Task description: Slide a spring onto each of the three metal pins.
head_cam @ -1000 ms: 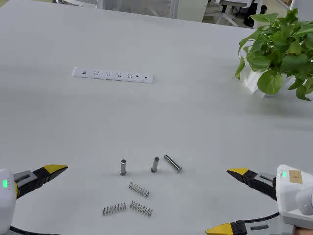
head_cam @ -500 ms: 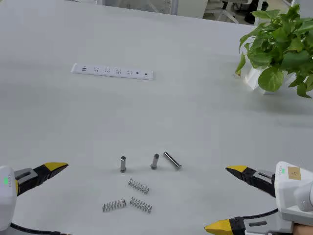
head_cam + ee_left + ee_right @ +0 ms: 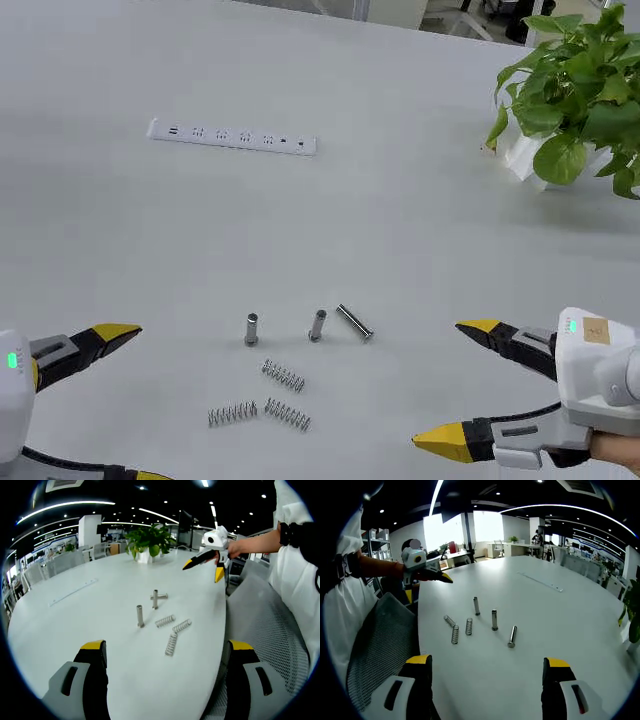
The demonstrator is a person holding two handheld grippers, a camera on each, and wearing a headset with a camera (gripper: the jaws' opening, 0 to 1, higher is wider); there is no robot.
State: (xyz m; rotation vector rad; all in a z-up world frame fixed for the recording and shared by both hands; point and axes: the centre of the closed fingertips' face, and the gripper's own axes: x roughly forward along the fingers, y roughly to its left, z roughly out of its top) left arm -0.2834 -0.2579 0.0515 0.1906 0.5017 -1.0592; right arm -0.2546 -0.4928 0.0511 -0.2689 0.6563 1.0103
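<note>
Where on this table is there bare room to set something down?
The widest bare stretch of table lies between the power strip and the pins; another runs from the strip across to the potted plant. The near edge is crowded: three pins and three springs cluster between the open left gripper and right gripper.

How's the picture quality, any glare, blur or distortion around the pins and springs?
Head view: soft even light, pins and springs sharp, shadows faint. Left gripper view: fisheye curves the table edge, ceiling lights streak. Right gripper view: same curving, the far window is blown out white.
</note>
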